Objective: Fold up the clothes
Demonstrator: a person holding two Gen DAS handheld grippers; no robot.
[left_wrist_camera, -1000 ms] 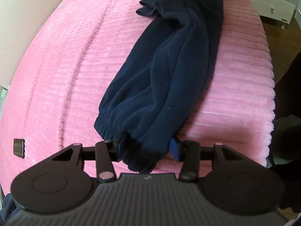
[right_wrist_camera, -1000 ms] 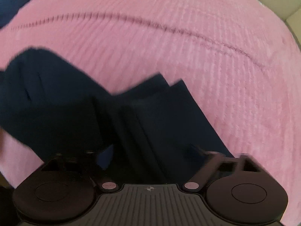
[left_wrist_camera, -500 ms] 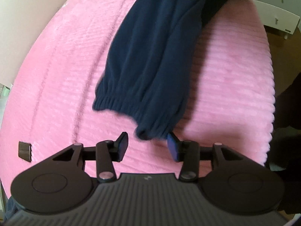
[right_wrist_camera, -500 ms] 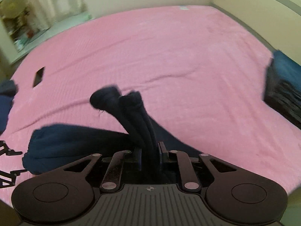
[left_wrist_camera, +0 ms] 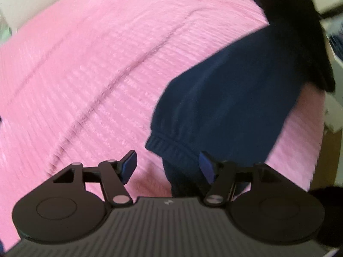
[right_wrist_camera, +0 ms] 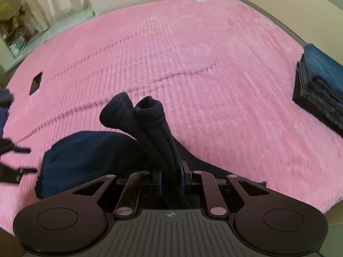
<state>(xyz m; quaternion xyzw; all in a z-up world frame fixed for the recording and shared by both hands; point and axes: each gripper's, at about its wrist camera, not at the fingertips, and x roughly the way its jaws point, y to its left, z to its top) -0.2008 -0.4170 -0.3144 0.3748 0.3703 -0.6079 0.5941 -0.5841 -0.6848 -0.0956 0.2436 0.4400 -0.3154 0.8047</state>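
Cuff [left_wrist_camera: 171, 143] now slid to 3 o'clock of the spread left hand-held gripper [left_wrist_camera: 167, 167]; right hand-held gripper [right_wrist_camera: 170, 176] clamped on pants [right_wrist_camera: 154, 132]. Re-center on cuff before closing.

The left wrist camera sits just behind the left tool [left_wrist_camera: 167, 167], close above the pink bed [left_wrist_camera: 96, 64], looking down and forward with the navy fleece trousers [left_wrist_camera: 231, 98] at near right. The right wrist camera rides behind the right tool [right_wrist_camera: 170, 177], looking across the bed [right_wrist_camera: 193, 53] to the far walls. Both views share the bedcover and the trousers [right_wrist_camera: 90, 156].
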